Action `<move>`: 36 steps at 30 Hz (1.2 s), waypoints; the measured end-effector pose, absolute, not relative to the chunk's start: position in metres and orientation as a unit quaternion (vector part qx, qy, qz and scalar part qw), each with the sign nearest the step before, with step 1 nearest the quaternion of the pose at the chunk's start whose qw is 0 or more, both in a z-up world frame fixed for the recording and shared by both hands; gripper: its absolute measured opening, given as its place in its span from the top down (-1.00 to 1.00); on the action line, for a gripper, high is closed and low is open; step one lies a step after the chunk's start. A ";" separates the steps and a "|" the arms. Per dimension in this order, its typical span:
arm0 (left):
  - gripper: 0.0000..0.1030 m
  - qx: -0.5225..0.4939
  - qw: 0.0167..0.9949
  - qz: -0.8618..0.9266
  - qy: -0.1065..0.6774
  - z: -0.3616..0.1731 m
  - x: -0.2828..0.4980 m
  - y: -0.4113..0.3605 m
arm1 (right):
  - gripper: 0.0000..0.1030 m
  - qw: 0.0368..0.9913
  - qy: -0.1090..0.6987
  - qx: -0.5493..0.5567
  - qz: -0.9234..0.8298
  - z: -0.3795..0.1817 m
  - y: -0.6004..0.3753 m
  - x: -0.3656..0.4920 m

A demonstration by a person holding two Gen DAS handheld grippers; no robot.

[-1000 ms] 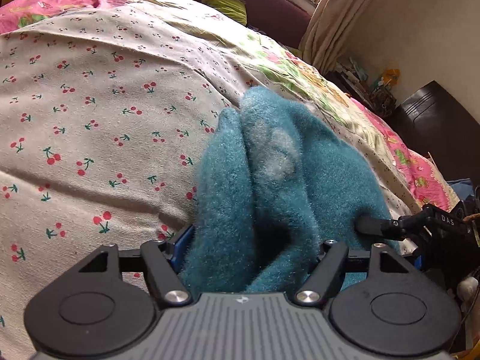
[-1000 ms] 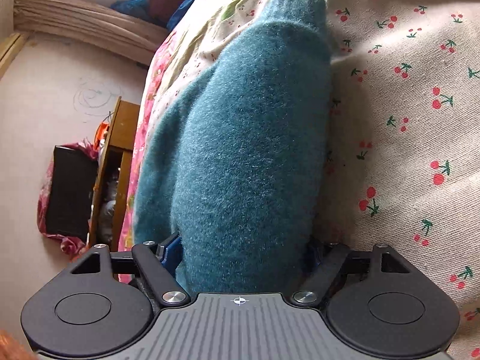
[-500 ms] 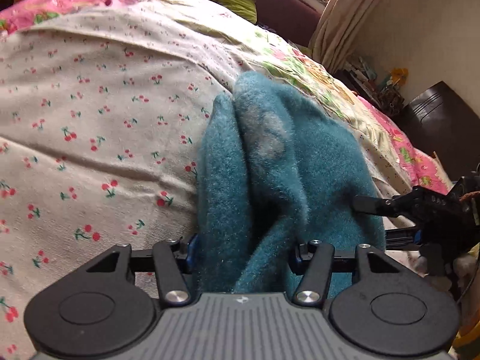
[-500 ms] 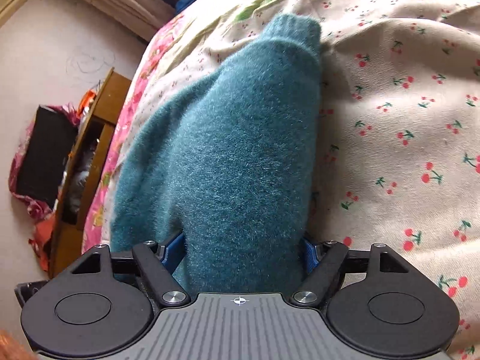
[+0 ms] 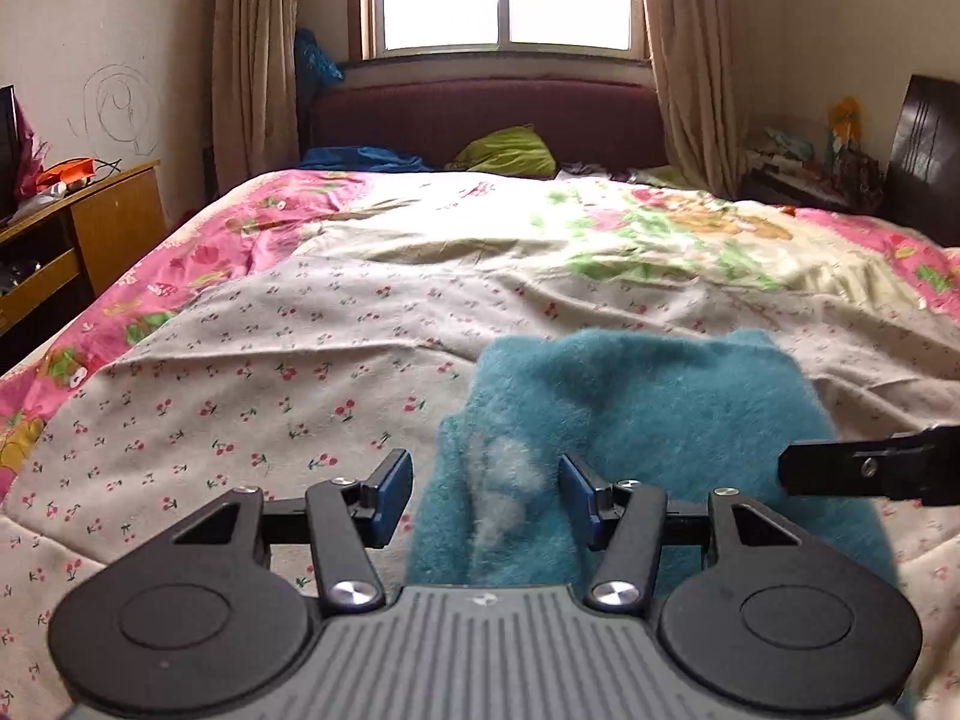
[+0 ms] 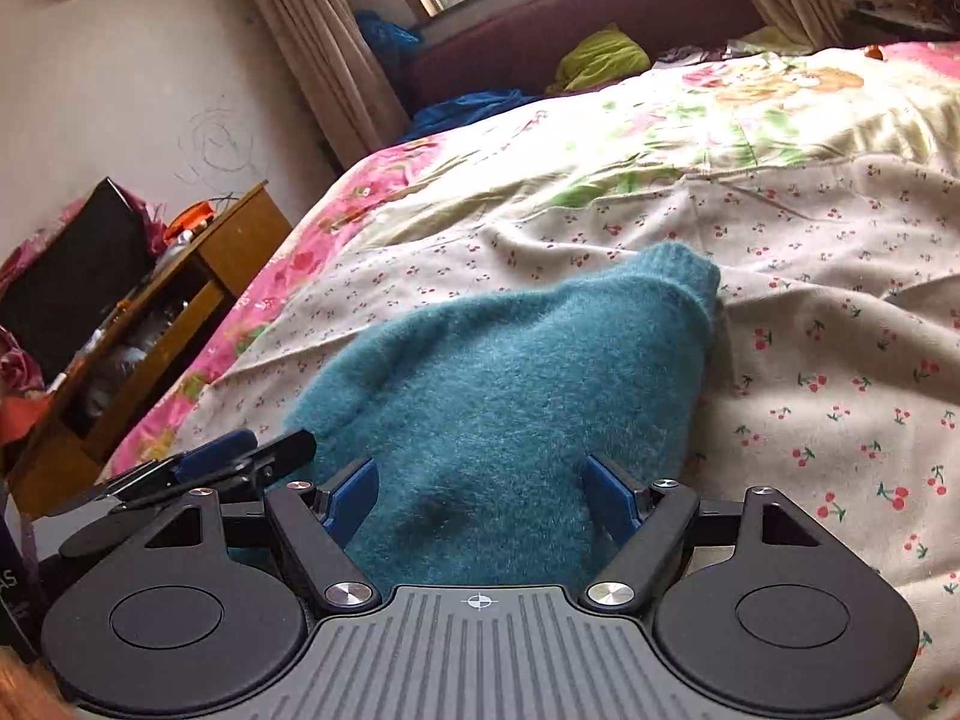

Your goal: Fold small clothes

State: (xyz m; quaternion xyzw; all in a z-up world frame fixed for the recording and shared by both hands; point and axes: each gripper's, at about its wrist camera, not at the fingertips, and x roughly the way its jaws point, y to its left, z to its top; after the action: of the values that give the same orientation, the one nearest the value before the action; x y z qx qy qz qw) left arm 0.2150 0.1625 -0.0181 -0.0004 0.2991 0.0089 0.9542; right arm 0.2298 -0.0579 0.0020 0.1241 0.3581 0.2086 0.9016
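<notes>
A fuzzy teal sweater (image 5: 648, 420) lies bunched on the cherry-print sheet (image 5: 240, 408). My left gripper (image 5: 486, 498) hovers at the sweater's near end. Its jaws are opening, the fabric lies between them, and the blue pads (image 5: 393, 495) show bare inner faces. In the right wrist view the same sweater (image 6: 510, 384) lies with its ribbed cuff (image 6: 684, 270) pointing away. My right gripper (image 6: 480, 498) stands open and wide around the near end, its pads (image 6: 354, 498) not pressing on the wool. Each gripper shows at the edge of the other's view.
The bed carries a pink and green floral quilt (image 5: 600, 228) further back, with a green cloth (image 5: 510, 150) and blue cloth (image 5: 360, 157) by the dark red headboard (image 5: 480, 114). A wooden cabinet (image 6: 150, 324) stands off the bed's left side, and a cluttered shelf (image 5: 798, 162) at the right.
Both grippers have risen and rolled level, so the window and headboard now show. The pads that were buried in the sweater now stand bare beside it.
</notes>
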 end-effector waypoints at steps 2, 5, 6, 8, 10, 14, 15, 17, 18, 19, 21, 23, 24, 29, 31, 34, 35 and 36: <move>-0.35 -0.015 0.953 0.017 0.301 -0.027 0.215 0.172 | -0.51 0.902 0.361 0.106 0.213 -0.005 -0.049 0.234; -0.43 -0.050 0.950 0.014 0.309 -0.031 0.214 0.183 | -0.52 0.909 0.361 0.038 0.203 -0.012 -0.031 0.233; -0.43 -0.062 0.946 0.014 0.317 -0.029 0.215 0.185 | -0.52 0.911 0.359 0.023 0.200 -0.010 -0.028 0.230; -0.42 -0.077 0.942 0.014 0.326 -0.021 0.212 0.186 | -0.51 0.915 0.352 0.028 0.197 0.000 -0.031 0.220; -0.42 -0.084 0.940 0.013 0.331 -0.012 0.204 0.185 | -0.49 0.913 0.346 0.059 0.209 0.011 -0.043 0.206; -0.41 -0.088 0.933 0.008 0.348 0.005 0.177 0.179 | -0.49 0.914 0.330 0.079 0.220 0.027 -0.056 0.172; -0.42 -0.088 0.932 0.006 0.352 0.008 0.169 0.177 | -0.49 0.913 0.332 0.082 0.223 0.029 -0.057 0.164; -0.45 -0.091 0.928 0.005 0.362 0.011 0.158 0.173 | -0.49 0.911 0.336 0.088 0.224 0.033 -0.058 0.152; -0.49 -0.092 0.926 0.007 0.366 0.013 0.151 0.171 | -0.49 0.910 0.337 0.090 0.224 0.033 -0.059 0.148; -0.55 -0.091 0.925 0.009 0.369 0.013 0.146 0.169 | -0.49 0.910 0.338 0.091 0.222 0.034 -0.059 0.142; -0.62 -0.086 0.924 0.011 0.374 0.014 0.136 0.163 | -0.49 0.909 0.343 0.096 0.217 0.034 -0.062 0.133; -0.67 -0.080 0.923 0.013 0.375 0.014 0.124 0.156 | -0.49 0.906 0.348 0.106 0.218 0.033 -0.066 0.127; -0.71 -0.079 0.923 0.013 0.377 0.014 0.120 0.153 | -0.49 0.905 0.350 0.108 0.218 0.032 -0.068 0.122; -0.80 -0.049 0.920 0.027 0.389 0.010 0.105 0.135 | -0.49 0.904 0.358 0.108 0.207 0.030 -0.074 0.106; -0.82 -0.038 0.918 0.030 0.394 0.010 0.101 0.130 | -0.49 0.904 0.359 0.109 0.203 0.028 -0.077 0.101; -0.83 -0.031 0.918 0.026 0.395 0.009 0.095 0.127 | -0.49 0.903 0.364 0.115 0.200 0.026 -0.081 0.096; -0.83 -0.030 0.918 0.025 0.395 0.009 0.093 0.126 | -0.49 0.903 0.364 0.116 0.198 0.026 -0.082 0.095; -0.84 -0.030 0.917 0.025 0.396 0.009 0.092 0.125 | -0.49 0.902 0.366 0.116 0.197 0.026 -0.082 0.094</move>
State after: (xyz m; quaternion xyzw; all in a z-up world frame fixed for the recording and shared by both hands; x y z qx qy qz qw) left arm 0.0918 0.1255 0.0088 -0.0295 0.3962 0.0248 0.9174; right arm 0.0939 -0.0816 0.0255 0.1157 0.3659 0.1965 0.9023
